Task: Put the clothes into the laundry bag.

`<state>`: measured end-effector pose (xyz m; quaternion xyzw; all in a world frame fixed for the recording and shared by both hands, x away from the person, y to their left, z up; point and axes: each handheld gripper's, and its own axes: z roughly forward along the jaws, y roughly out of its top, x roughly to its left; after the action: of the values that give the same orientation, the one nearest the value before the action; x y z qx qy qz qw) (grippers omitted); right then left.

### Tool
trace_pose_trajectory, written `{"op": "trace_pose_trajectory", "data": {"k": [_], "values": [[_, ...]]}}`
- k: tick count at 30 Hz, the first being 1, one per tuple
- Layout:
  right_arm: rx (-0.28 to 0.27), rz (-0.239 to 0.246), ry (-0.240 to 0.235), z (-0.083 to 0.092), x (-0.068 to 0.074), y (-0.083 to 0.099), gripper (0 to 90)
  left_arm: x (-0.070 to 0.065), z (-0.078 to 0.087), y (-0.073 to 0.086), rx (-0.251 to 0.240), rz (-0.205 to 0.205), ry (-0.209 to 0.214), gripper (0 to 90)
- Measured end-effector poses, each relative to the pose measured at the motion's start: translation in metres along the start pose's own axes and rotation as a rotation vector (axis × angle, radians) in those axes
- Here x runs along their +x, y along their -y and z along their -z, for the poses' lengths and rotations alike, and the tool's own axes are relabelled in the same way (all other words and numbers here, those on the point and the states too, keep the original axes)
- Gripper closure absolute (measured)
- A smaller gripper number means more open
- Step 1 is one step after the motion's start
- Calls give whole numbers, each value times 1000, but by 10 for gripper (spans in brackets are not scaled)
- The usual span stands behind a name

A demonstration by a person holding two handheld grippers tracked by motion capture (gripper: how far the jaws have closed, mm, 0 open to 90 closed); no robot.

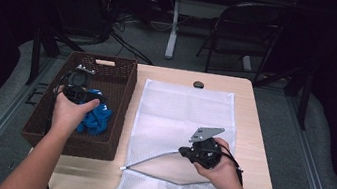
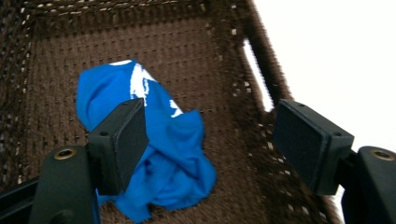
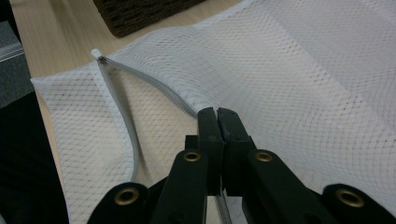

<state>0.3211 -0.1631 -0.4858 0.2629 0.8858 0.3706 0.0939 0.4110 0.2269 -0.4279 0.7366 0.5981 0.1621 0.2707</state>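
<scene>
Work in hand: we judged that the blue cloth [image 1: 95,118] was to go from the brown woven basket [image 1: 121,92] into the white mesh laundry bag [image 1: 181,111] lying flat on the surface [image 1: 251,102].

Left gripper [image 2: 210,140]: we saw its jaws spread wide, with nothing between the pads. It hung inside the basket, above the cloth.

Blue cloth: it lay crumpled on the basket floor, toward the person's end. In the left gripper view it sat below and to the left of the gap between the jaws, partly hidden behind the left jaw.

Long axis: we read the bundle as running from upper left to lower right in the left gripper view, slanting across the line of the jaws.

Right gripper [image 3: 217,116]: its jaws were pressed together, pinching the upper zipper edge of the bag's mouth. The mesh rose to the jaws there.

Bag mouth: we saw the grey zipper [image 3: 122,112] parted into two lines meeting at the corner nearest the basket, so the mouth faced the person's edge.

Nearer hand: the left hand [image 1: 69,110] was just above the cloth; the right hand [image 1: 218,170] was well apart from it.

Coming move, as we judged it: the left jaws needed to shift toward the bundle's bulk and drop over it.
</scene>
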Motion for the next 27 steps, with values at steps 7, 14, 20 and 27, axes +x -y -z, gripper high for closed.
{"op": "trace_pose_trajectory", "data": {"k": [7,14,20,27], "values": [[-2,1,-1,-1,-1,1,890,14,-18,-8,51,38,-7,269],[0,-2,-3,-2,0,1,890,28,-37,-12,84,74,-44,274],[2,-6,-1,-4,0,2,889,40,-50,-15,108,107,-73,285],[2,-5,-4,-4,0,2,889,48,-61,-15,111,138,-85,284]]}}
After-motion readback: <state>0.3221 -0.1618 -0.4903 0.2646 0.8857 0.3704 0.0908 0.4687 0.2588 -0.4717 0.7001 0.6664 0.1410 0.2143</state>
